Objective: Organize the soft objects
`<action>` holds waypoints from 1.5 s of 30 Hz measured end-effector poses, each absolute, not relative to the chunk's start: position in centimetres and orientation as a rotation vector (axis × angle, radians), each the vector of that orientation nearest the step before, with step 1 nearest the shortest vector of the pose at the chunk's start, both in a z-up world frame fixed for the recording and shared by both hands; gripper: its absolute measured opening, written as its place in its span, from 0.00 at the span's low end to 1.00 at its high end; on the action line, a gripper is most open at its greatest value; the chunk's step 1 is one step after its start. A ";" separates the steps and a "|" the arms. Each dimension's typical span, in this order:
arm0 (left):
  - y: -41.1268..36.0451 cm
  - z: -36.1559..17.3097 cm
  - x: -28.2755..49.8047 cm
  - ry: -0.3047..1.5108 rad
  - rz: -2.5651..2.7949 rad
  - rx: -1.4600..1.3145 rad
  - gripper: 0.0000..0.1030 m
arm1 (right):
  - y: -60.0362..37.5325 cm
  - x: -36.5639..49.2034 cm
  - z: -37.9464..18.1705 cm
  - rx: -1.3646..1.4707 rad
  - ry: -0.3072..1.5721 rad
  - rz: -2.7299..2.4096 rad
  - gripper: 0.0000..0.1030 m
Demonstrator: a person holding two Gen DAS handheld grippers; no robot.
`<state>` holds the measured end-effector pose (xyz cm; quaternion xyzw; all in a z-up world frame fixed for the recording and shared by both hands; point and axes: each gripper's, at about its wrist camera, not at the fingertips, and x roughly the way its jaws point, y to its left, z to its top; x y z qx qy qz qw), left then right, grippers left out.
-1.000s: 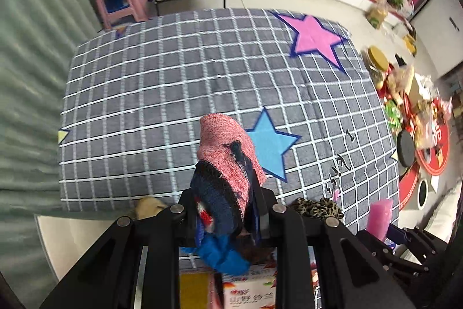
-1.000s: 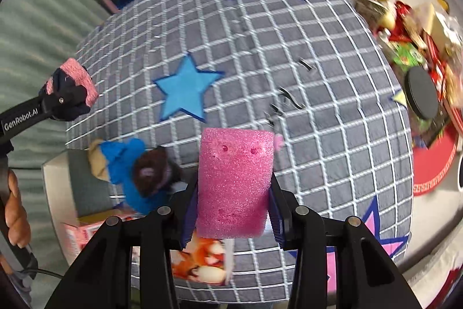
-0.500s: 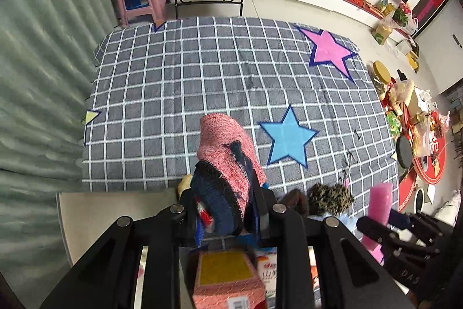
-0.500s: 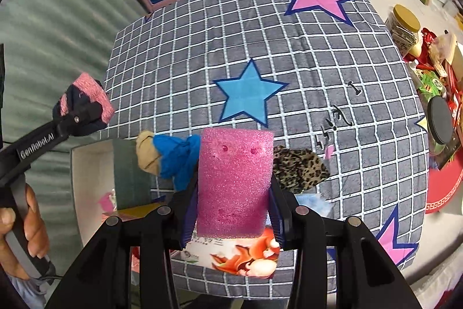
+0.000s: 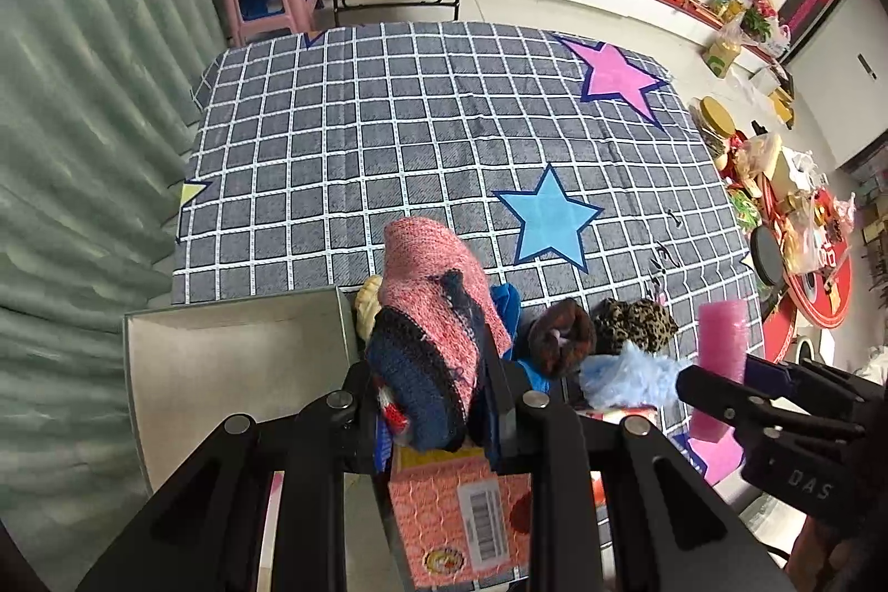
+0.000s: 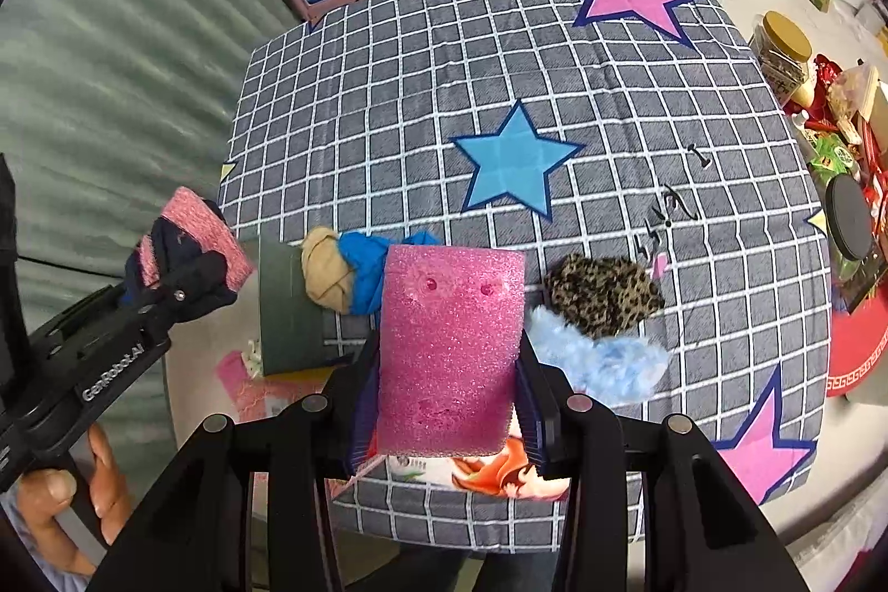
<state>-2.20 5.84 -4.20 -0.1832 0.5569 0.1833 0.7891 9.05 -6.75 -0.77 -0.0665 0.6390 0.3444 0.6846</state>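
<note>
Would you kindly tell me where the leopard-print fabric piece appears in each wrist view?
Left wrist view: the leopard-print fabric piece lies lower right of centre, just above the fluffy light-blue item.
Right wrist view: right of centre, beside the pink sponge.
Shared landmark: the blue star.

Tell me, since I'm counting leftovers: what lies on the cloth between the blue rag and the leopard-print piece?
In the left wrist view, a brown scrunchie lies between the blue rag and the leopard-print piece.
</note>
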 end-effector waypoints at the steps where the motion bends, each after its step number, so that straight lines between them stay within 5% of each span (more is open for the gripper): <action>1: 5.5 -4.0 -2.6 1.196 0.389 -0.385 0.26 | -6.9 8.6 -0.8 -0.150 1.433 0.771 0.43; 45: -2.4 -2.4 -15.9 1.198 0.246 -0.268 0.26 | -13.1 -5.2 -2.0 -0.092 1.498 0.713 0.43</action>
